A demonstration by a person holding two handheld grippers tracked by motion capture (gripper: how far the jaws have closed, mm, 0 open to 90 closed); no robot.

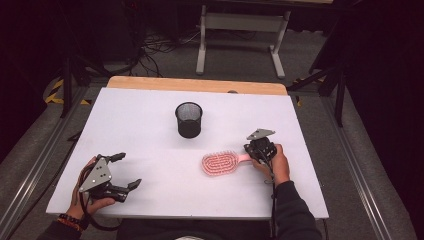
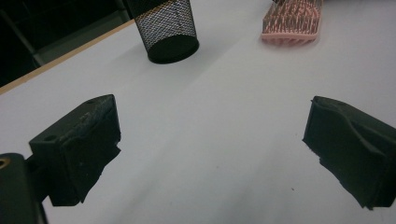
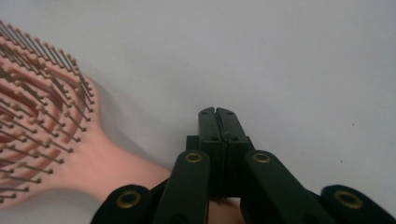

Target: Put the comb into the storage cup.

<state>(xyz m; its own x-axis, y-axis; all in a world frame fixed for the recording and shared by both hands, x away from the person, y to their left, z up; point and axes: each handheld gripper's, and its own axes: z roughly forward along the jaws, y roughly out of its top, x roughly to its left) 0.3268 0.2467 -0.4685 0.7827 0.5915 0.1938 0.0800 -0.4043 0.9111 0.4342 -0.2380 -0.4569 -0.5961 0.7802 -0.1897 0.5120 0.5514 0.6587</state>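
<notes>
Pink hairbrush point(image 1: 218, 163) (unlabelled) beside right gripper point(image 1: 256, 148).

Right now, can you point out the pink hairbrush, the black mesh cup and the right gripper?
pink hairbrush point(image 1: 218, 164), high view, on the bristle head.
black mesh cup point(image 1: 189, 126), high view, on its side wall.
right gripper point(image 3: 217, 122), right gripper view, between its closed fingertips.

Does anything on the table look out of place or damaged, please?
Nothing stands out. The cup stands upright, and the brush lies flat, bristles up, with the right tongs at its handle. The left tongs are open above bare table.
</notes>
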